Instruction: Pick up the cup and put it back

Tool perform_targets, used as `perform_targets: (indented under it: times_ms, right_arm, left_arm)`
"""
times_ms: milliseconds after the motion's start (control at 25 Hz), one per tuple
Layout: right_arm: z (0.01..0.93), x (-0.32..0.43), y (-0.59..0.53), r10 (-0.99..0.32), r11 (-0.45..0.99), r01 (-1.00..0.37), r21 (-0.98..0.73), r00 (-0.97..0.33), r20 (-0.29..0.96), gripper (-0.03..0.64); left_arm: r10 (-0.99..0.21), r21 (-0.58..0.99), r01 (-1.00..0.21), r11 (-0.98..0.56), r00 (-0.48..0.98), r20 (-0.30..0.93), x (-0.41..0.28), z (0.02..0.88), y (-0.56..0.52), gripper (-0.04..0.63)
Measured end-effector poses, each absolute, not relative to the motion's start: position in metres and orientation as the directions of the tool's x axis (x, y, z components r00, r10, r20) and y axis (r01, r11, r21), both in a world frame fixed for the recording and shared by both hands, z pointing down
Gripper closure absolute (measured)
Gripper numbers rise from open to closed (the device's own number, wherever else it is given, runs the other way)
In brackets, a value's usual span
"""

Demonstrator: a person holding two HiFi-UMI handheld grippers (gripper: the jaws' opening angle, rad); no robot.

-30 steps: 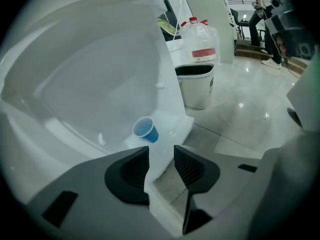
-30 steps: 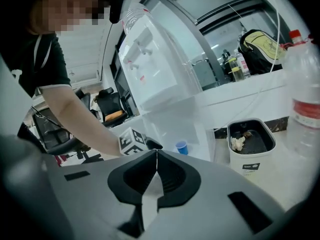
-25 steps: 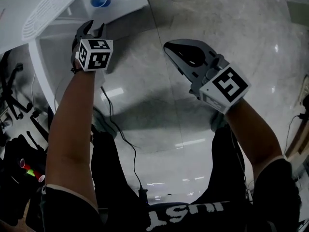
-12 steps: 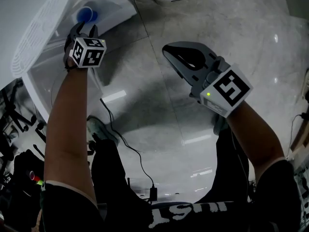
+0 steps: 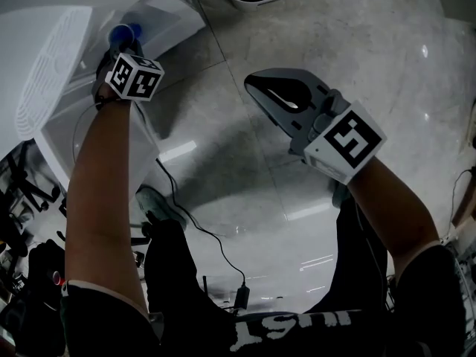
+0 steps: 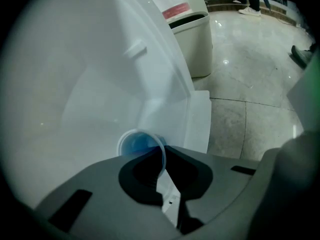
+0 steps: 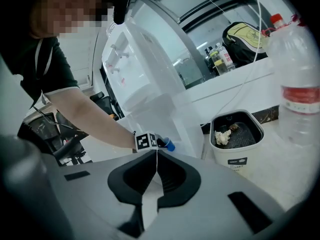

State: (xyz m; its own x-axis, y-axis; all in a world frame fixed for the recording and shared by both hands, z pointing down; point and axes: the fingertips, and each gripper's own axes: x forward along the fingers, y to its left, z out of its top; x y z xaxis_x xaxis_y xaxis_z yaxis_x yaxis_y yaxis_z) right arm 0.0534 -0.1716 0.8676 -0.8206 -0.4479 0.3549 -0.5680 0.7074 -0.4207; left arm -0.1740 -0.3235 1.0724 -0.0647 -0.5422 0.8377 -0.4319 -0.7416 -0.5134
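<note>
Legibly, shirt print (image 5: 290,332) "JUST" (upside down)

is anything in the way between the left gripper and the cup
Nothing visible is in the way. The left gripper is right at the blue cup, which sits on the white dispenser. Its fingers are closing with the cup's rim between them.

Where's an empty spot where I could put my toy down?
The floor tiles between the dispenser and the white bin are bare, and so is the floor below the right gripper. The dispenser's ledge is crowded: the blue cup is there, its rim between the closing jaws of the left gripper. A cable crosses the floor by the person's shoe.
</note>
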Motion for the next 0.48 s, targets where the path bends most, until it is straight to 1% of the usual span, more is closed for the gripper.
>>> perform_targets:
  times_ms: [280, 480]
  right_arm:
    - [0.867, 0.047, -0.162, -0.438, 0.695, -0.572, -0.437, -0.818, 0.373, 0.583]
    - [0.839, 0.043, -0.155, -0.443, 0.693, -0.583, -0.423, -0.808, 0.388, 0.583]
  left_arm:
    - [-0.499, -0.437, -0.445, -0.782, 0.024, 0.866, -0.152, 1.057, -0.298, 0.577]
    - [-0.458, -0.367, -0.501, -0.784, 0.068, 0.887, -0.139, 1.021, -0.267, 0.577]
